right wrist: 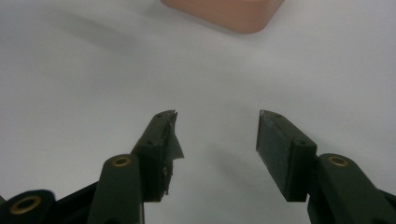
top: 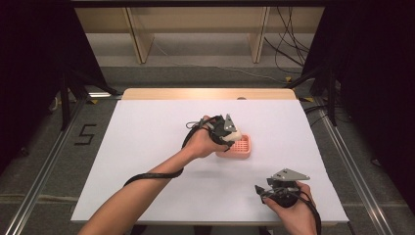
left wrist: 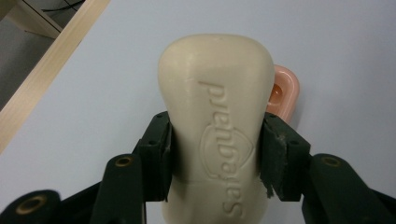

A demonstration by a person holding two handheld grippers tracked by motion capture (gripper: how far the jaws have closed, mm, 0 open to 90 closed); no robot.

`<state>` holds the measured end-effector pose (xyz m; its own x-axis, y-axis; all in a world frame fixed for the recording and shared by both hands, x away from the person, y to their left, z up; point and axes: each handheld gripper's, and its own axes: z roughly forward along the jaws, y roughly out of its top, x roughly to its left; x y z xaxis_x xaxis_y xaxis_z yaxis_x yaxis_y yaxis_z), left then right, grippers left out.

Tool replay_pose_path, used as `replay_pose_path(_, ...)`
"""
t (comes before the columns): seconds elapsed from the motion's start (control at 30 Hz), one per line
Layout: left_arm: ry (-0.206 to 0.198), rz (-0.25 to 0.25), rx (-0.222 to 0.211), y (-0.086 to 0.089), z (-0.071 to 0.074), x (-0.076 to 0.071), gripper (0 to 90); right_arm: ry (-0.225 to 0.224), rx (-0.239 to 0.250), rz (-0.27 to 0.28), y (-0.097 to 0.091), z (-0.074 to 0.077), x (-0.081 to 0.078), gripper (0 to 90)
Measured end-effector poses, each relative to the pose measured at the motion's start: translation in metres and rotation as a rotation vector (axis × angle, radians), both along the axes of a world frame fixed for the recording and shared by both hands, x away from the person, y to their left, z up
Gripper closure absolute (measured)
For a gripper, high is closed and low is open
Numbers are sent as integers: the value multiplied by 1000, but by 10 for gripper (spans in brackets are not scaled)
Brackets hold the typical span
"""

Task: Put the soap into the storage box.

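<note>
Table: white sheet point(top: 147, 147) over a wooden top point(top: 205, 93), my side nearest.
Room: grey floor, pale shelving point(top: 195, 34) beyond, cables.
Left gripper point(top: 230, 131): I clamp the cream soap bar point(left wrist: 217, 126), just above the pink soap dish point(top: 239, 147).
Right gripper point(right wrist: 217, 140): jaws apart, nothing between them, near the table's front edge.

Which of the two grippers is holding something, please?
The left gripper, clamped on the cream soap bar over the pink dish; the right gripper is open, empty.

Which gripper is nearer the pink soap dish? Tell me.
Left. The left gripper, shut on the soap, is at the pink soap dish. The right gripper sits open near the table's front edge, well apart from it.
</note>
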<state>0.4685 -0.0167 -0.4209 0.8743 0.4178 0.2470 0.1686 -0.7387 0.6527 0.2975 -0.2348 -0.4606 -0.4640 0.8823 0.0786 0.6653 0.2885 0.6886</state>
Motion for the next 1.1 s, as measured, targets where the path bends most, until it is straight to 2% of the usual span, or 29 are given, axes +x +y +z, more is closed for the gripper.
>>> replay_pose_path(0.03,2,2,-4,0,-1,0,495,-12,-9,10,-1,-1,1,479)
replay_pose_path(0.1,-2,-5,-1,-1,-1,0,495,10,10,-11,1,0,-1,479)
replay_pose_path(0.17,-1,-6,2,-3,-2,0,495,-2,5,-3,1,0,-1,478)
replay_pose_path(0.3,5,-3,-3,-4,-3,1,495,7,3,-9,1,0,-1,479)
replay_pose_path(0.37,6,-7,5,-4,-4,2,495,-3,-5,2,0,0,-1,479)
replay_pose_path(0.47,7,-6,9,-4,-6,3,494,18,5,-7,2,0,-1,478)
replay_pose_path(0.5,8,0,6,-4,-7,4,495,-15,-11,17,-1,-1,1,478)
replay_pose_path(0.53,12,2,7,-4,-8,5,495,-1,-8,6,0,0,0,479)
replay_pose_path(0.63,7,0,10,-4,-8,6,495,-13,-14,14,-1,0,0,478)
replay_pose_path(0.67,9,2,7,-4,-9,6,494,9,3,-9,1,0,-2,478)
replay_pose_path(0.73,11,3,8,-5,-10,6,494,-36,-9,44,-1,-2,3,477)
replay_pose_path(0.8,9,5,10,-5,-10,6,495,-53,-19,59,-2,-3,4,476)
replay_pose_path(0.9,13,6,9,-5,-11,7,494,-38,-9,50,-2,-2,3,476)
replay_pose_path(0.97,15,8,7,-5,-14,8,494,-7,-3,21,0,-1,1,476)
replay_pose_path(1.1,18,10,12,-6,-16,8,494,-16,-9,31,-1,-1,1,475)
